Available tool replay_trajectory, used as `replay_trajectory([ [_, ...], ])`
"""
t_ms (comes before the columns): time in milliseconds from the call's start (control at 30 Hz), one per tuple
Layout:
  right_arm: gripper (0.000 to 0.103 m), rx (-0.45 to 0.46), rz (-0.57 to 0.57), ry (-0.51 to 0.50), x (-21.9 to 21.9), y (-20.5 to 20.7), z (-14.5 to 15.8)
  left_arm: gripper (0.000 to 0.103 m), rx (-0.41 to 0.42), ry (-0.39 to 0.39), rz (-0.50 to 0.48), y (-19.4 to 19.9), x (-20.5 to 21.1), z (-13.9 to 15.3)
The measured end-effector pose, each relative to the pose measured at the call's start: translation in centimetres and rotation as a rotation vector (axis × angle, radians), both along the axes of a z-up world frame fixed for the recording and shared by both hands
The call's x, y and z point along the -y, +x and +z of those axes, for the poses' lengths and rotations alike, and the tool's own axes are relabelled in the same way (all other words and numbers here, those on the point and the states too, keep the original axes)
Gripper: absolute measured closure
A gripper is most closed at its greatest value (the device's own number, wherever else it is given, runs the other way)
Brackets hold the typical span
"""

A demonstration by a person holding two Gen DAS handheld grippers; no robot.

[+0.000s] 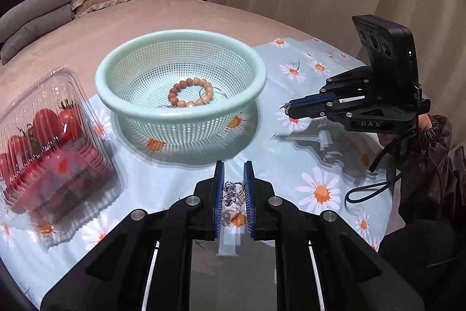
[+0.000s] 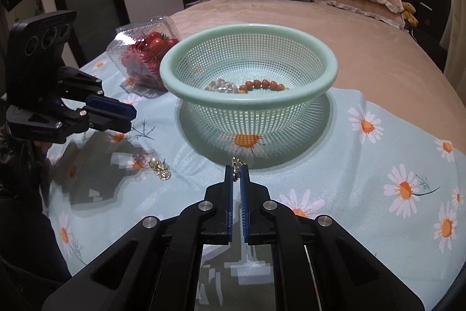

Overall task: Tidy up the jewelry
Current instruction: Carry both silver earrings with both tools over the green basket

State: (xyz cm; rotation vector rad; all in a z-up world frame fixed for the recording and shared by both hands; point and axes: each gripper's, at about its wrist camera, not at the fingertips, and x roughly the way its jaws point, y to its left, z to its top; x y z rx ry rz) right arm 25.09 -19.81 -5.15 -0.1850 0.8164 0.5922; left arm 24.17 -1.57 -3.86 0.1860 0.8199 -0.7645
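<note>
Basket (image 1: 180, 72) sits mid tabletop (image 1: 335, 165), rim (image 2: 247, 101) raised, mouth open from above; bead bracelet (image 1: 190, 92) and small pieces lie on its floor. Tomato clamshell (image 1: 49, 142) blocks its left flank, close beside it. Strip of daisy cloth (image 2: 378, 165) between basket and near edge is passable. Jewelry cluster (image 2: 159, 168) lies on it, under the left gripper (image 2: 128, 115). Right gripper (image 2: 236, 168) hangs just short of the basket wall, clamped on a small piece. Right of the basket: bare cloth, unobstructed.

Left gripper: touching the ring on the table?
Apart. The right wrist view shows the left gripper raised, its reflection on the glass beneath it, with the ring lying on the table below.
</note>
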Motion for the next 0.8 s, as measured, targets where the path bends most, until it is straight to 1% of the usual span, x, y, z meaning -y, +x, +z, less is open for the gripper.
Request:
replay_trajectory([
  [233,0.098,0.051,0.009,-0.019,0.1,0.1,2.8,0.089,0.04,0.009,-0.002,1.1,0.2,2.2],
  [433,0.098,0.078,0.014,-0.018,-0.5,1.2,4.8,0.089,0.057,0.015,-0.004,2.5,0.4,3.8],
  [567,0.098,0.092,0.015,-0.029,-1.1,2.4,5.5,0.089,0.058,0.024,0.01,3.9,0.5,4.3],
  [667,0.098,0.108,-0.032,-0.01,-0.9,3.4,5.8,0.089,0.049,0.041,0.017,5.0,0.9,4.3],
  [733,0.098,0.089,-0.049,0.026,-0.5,4.1,5.7,0.089,0.042,0.044,0.024,5.5,1.1,4.1],
  [800,0.098,0.08,-0.065,0.014,-0.6,4.7,5.2,0.089,0.032,0.046,0.027,6.0,1.1,3.8],
])
